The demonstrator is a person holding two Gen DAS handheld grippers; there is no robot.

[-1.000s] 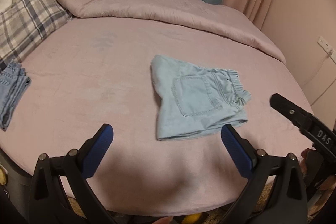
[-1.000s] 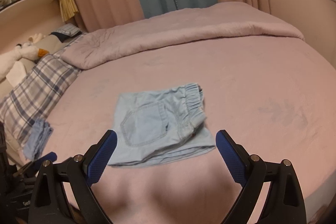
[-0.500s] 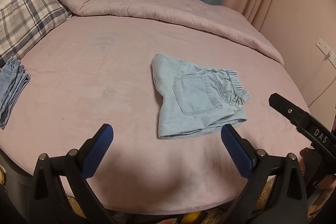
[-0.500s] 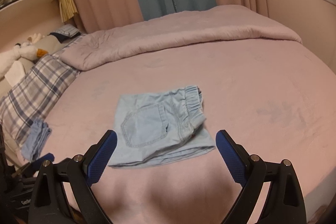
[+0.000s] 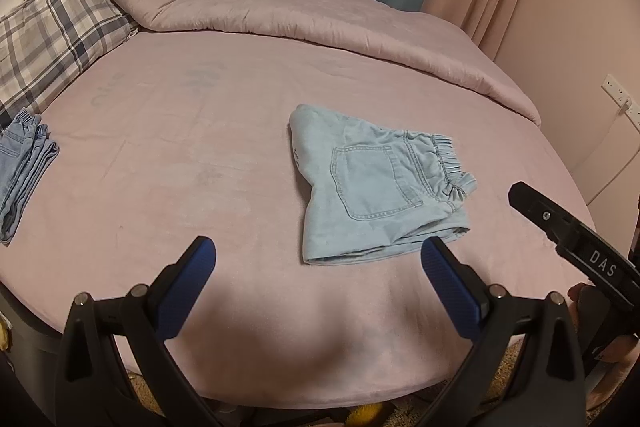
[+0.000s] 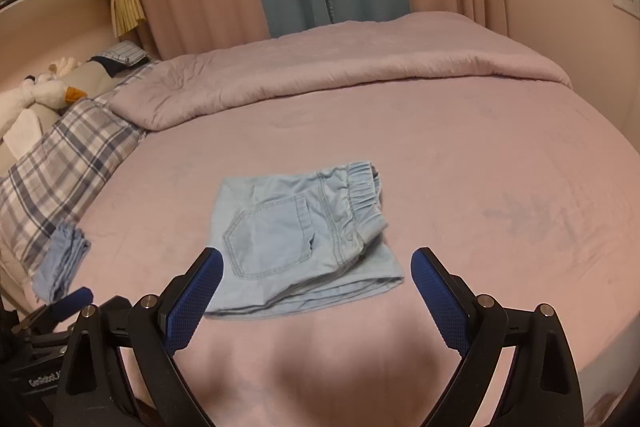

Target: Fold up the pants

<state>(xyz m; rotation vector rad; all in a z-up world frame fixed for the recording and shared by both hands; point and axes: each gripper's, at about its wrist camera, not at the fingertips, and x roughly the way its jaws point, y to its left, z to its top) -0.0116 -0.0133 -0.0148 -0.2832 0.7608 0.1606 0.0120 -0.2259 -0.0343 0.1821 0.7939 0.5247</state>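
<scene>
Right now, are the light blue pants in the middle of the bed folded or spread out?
Folded: the pants lie as a compact rectangle with stacked layered edges.

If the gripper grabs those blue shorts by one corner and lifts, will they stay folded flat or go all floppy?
Probably floppy: the shorts are soft cloth lying in loose layers, so the fold would likely fall open. They look light, with thin hems. Pushed, they would likely bunch up rather than slide on the fuzzy-looking bed.

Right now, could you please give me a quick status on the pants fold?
Left hand-held gripper and right hand-held gripper both open, empty. Light denim pants folded flat on the bed, untouched. Nothing in the way.
</scene>
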